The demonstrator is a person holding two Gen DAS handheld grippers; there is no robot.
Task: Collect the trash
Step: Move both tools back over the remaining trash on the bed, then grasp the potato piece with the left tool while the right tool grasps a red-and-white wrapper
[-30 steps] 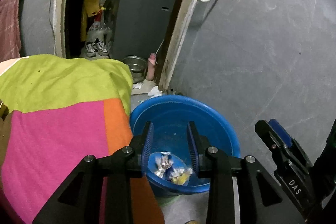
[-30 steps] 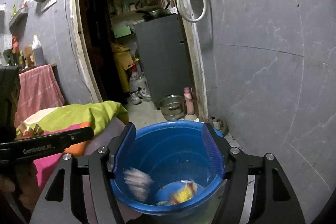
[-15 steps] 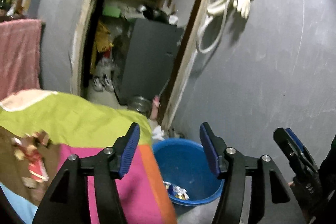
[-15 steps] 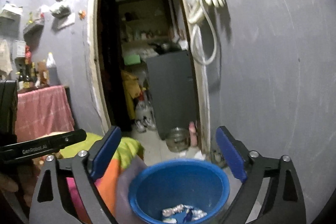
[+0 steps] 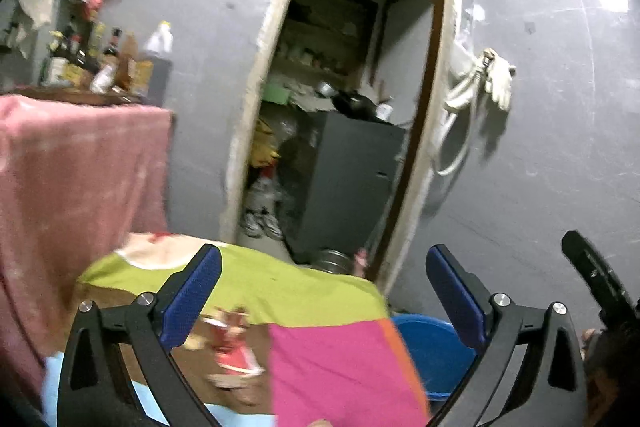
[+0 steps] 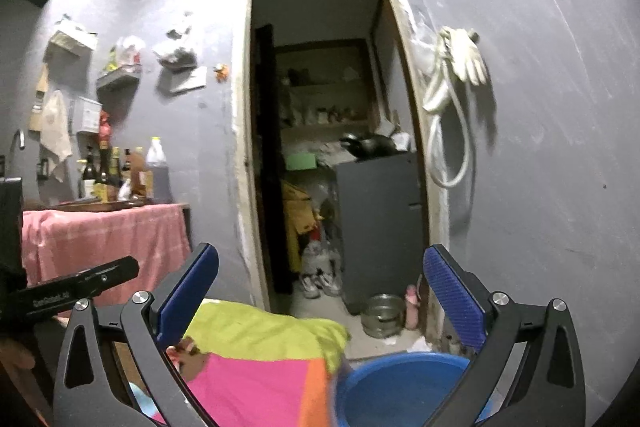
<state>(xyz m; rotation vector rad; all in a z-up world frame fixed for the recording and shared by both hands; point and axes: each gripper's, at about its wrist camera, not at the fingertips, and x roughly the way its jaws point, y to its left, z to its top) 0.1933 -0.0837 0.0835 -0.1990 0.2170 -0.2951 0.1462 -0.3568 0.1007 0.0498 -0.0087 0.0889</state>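
The blue tub [image 5: 428, 351] stands on the floor beside a cloth of green, pink and orange patches [image 5: 340, 359]. In the right wrist view the tub [image 6: 400, 383] is cut off by the bottom edge and its inside is hidden. Blurred red and white wrappers [image 5: 232, 343] lie on the brown patch of the cloth. My left gripper [image 5: 323, 255] is held high above the cloth, its jaws opening with nothing between them. My right gripper [image 6: 320, 251] is up over the tub, its jaws also opening and empty.
A doorway [image 6: 320, 147] ahead leads to a storeroom with a grey cabinet [image 6: 380, 227], shoes, a steel bowl [image 6: 384, 311] and a pink bottle. A pink-draped table [image 6: 100, 239] with several bottles stands at the left. A hose and glove [image 6: 460, 67] hang on the right wall.
Both grippers have risen and tilted up from just over the tub to face the doorway. Both pairs of jaws have spread wide. The tub has slid to the bottom of both views.
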